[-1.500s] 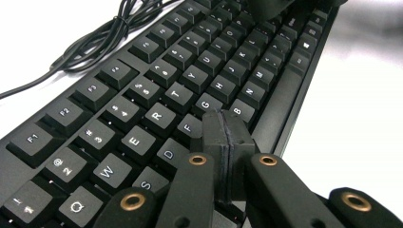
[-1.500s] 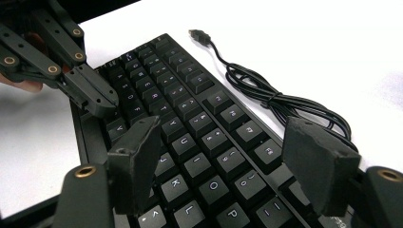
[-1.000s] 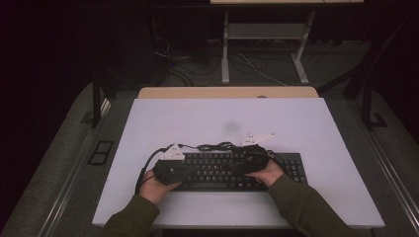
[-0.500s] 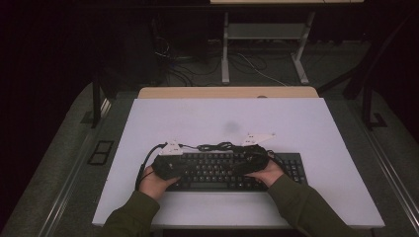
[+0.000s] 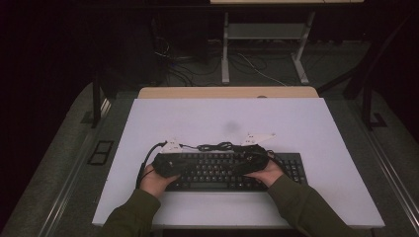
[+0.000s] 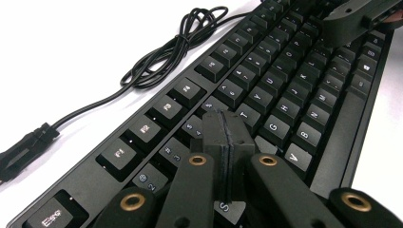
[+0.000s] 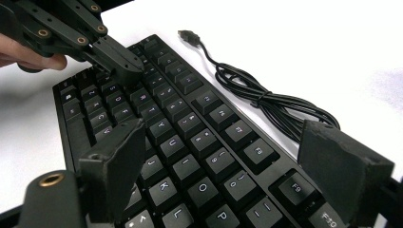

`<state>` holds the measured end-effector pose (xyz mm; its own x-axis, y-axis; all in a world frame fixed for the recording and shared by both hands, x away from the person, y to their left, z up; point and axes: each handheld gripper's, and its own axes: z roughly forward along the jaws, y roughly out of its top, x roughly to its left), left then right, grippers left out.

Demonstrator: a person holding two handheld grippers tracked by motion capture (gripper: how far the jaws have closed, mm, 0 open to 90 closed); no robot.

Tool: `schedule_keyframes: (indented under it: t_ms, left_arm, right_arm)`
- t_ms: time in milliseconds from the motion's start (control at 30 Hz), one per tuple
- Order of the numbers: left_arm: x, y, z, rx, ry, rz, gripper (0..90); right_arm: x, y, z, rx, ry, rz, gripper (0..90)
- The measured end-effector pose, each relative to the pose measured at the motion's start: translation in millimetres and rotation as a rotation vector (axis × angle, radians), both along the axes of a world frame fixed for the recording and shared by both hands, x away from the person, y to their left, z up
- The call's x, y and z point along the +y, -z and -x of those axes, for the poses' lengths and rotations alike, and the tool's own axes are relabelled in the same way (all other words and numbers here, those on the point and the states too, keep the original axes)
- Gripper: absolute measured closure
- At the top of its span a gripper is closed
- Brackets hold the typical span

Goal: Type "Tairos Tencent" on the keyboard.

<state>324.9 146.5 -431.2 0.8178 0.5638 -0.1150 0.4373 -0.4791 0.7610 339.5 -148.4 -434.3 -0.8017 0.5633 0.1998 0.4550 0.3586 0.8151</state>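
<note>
A white surface point(image 5: 316, 128) carries a black keyboard point(image 5: 225, 171) that lies flat near the person's edge, lengthwise across it, with its coiled cable point(image 5: 215, 146) resting on the white just beyond the function-key row. Both hands hold their tools low over the keys, the left hand point(image 5: 154, 181) at the keyboard's left end and the right hand point(image 5: 267, 174) right of its middle. The left gripper point(image 6: 223, 142) has its jaws pressed flat together with nothing between them, and its closed tip sits over the number and letter rows near the 4 and T keys; whether it presses a key I cannot tell. The right gripper point(image 7: 221, 156) stands wide, its jaws having just been opening, with only keys showing in the gap below and nothing clamped between the pads. In the right gripper view the left gripper's closed tip points down at the upper-left keys. Against the earlier high views the keyboard and cable lie where they did, and both hands hover over the same ends of the keyboard.
</note>
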Motion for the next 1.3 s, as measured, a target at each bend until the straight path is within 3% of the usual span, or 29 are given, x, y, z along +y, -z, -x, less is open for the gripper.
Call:
schedule_keyframes:
  t_ms: [833, 1167, 1300]
  left_arm:
    - [1.6, 3.7, -1.1, 0.007, 0.007, -0.022, 88.8]
    - [1.0, 1.6, 1.4, -0.003, -0.001, 0.003, 88.6]
    - [1.8, 1.4, 2.2, 0.004, 0.000, 0.012, 83.5]
  right_arm:
    - [-1.5, -0.3, -0.7, -0.014, -0.004, 0.010, 16.0]
    - [-2.8, -1.5, -1.2, -0.015, -0.007, -0.020, 16.0]
    - [-2.3, -0.9, -1.3, 0.001, -0.025, -0.022, 16.0]
